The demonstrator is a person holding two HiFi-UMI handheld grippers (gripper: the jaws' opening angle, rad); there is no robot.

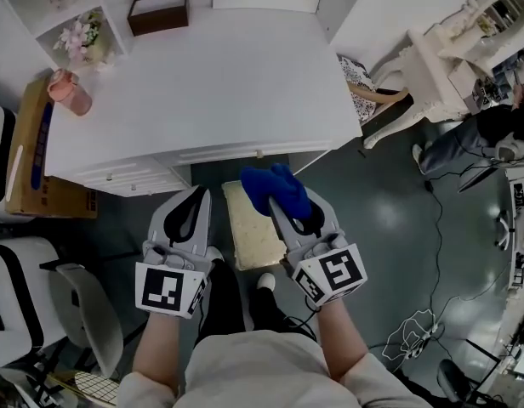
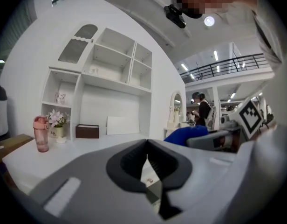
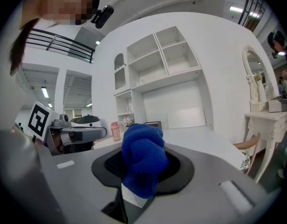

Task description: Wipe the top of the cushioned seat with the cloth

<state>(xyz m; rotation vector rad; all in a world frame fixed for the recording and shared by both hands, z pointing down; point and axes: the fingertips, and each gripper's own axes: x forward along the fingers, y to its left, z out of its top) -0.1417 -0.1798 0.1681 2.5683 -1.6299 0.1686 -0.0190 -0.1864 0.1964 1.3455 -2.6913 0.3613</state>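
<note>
A cream cushioned seat stands on the floor in front of the white desk, between my two grippers. My right gripper is shut on a bunched blue cloth, held above the seat's far right corner. In the right gripper view the blue cloth bulges out from between the jaws. My left gripper hovers left of the seat, shut with nothing in it. In the left gripper view the jaws of the left gripper meet, and the blue cloth shows at the right.
On the desk stand a pink bottle, a flower pot and a brown box. A cardboard box lies to the left, a white chair at lower left. A vanity table and cables are right.
</note>
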